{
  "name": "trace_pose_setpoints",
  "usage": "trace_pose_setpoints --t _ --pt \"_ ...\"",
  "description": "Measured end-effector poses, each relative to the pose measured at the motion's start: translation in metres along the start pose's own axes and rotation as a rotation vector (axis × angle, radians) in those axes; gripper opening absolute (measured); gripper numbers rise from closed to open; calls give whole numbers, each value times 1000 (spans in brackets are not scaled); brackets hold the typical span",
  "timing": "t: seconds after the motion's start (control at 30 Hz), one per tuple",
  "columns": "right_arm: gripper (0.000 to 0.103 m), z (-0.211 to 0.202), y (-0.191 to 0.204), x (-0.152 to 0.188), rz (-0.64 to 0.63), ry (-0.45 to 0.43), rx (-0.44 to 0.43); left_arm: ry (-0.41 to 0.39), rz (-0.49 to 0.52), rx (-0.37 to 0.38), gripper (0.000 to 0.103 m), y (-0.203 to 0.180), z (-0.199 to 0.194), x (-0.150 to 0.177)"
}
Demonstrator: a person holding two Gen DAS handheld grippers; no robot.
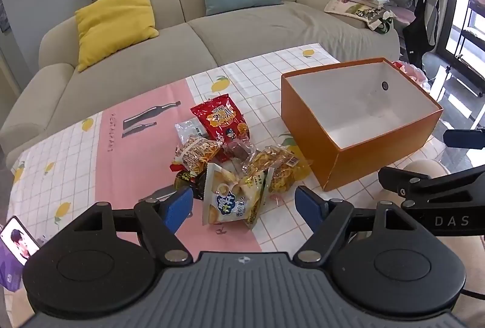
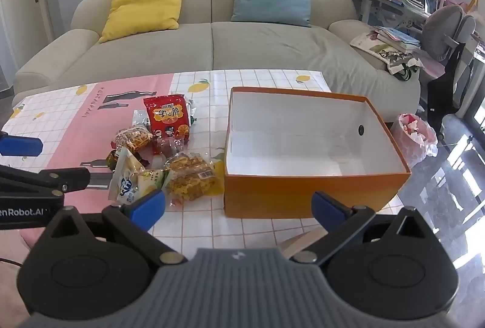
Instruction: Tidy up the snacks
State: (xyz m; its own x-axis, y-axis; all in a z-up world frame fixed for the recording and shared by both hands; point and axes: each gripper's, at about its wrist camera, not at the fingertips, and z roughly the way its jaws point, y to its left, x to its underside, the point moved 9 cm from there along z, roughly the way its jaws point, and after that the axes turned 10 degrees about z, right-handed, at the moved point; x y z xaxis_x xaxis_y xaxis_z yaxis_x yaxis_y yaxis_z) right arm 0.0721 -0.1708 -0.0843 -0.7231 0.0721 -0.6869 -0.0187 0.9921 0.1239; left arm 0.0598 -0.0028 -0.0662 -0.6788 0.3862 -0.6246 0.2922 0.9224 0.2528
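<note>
On table (image 1: 145, 128): snacks (image 1: 230, 164), orange box (image 1: 379, 164).

Snack packets heaped beside an open orange box

The snack pile (image 2: 160, 155) lies loose on the tablecloth: a red bag (image 2: 167, 115) flat at the back, clear noodle packs, a white chip bag in front; the orange box (image 2: 315, 191), white inside, stands upright just right of it
</note>
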Motion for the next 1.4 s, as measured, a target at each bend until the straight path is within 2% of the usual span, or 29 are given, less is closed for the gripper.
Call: trace_pose_setpoints --t 0.07,0.37,1.4 --pt "100 0 0 0 -1 2 1 11 -22 23 90 2 1 0" --pt "100 2 3 4 -6 2 4 3 -43 19 90 2 5 7" --pt "100 0 2 2 -3 6 14 1 -55 32 89 2 0 5"
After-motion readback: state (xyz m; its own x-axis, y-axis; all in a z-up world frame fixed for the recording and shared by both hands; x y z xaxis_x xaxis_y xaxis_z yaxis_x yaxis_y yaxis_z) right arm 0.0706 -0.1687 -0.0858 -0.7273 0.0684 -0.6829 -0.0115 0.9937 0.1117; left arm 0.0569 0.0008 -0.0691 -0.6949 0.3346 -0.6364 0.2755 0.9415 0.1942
